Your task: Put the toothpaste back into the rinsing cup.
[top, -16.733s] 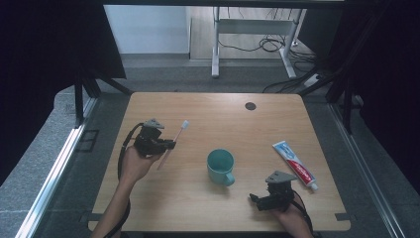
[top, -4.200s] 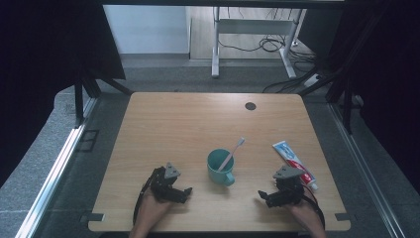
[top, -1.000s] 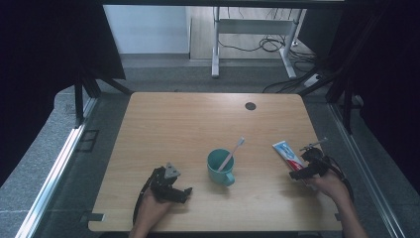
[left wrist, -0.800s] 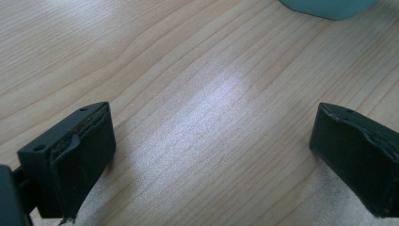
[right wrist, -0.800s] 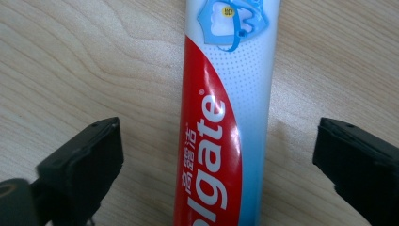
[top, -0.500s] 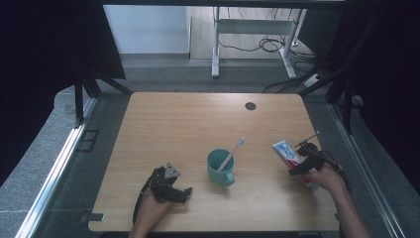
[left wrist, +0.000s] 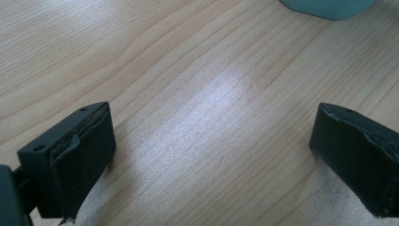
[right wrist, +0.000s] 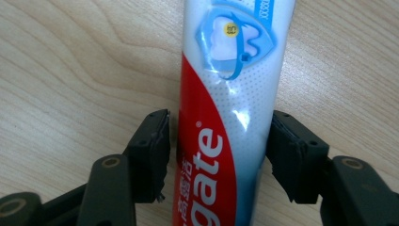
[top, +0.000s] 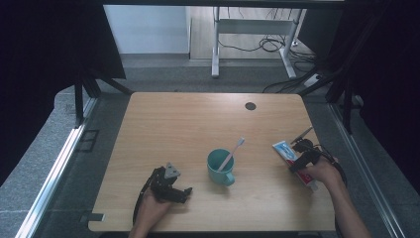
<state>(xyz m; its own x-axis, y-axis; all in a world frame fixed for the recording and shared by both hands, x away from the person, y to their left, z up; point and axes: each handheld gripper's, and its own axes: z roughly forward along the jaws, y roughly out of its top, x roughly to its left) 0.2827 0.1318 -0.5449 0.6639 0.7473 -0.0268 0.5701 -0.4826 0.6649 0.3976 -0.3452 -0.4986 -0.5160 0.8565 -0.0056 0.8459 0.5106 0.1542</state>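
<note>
A red, white and blue toothpaste tube [top: 284, 149] lies flat near the table's right edge. My right gripper [top: 299, 158] is lowered over it, and its jaws have just been closing. In the right gripper view the tube [right wrist: 230, 84] runs up between the two jaws of the right gripper [right wrist: 219, 155]. The right pad sits against the tube's side and a thin dark gap remains at the left pad. A teal cup [top: 219, 168] stands mid-table with a toothbrush [top: 233, 151] leaning in it. My left gripper [top: 184, 193] rests on the wood left of the cup, open and holding nothing [left wrist: 211, 155].
The wooden table [top: 198, 124] has a small dark round hole [top: 250, 105] near its far edge. The cup's base [left wrist: 329, 7] shows at the top of the left gripper view. A white desk frame and cables stand on the floor beyond the table.
The right hand has slid left along the tube towards the cup, and its jaws have narrowed around the tube. The left hand and the cup have stayed put.
</note>
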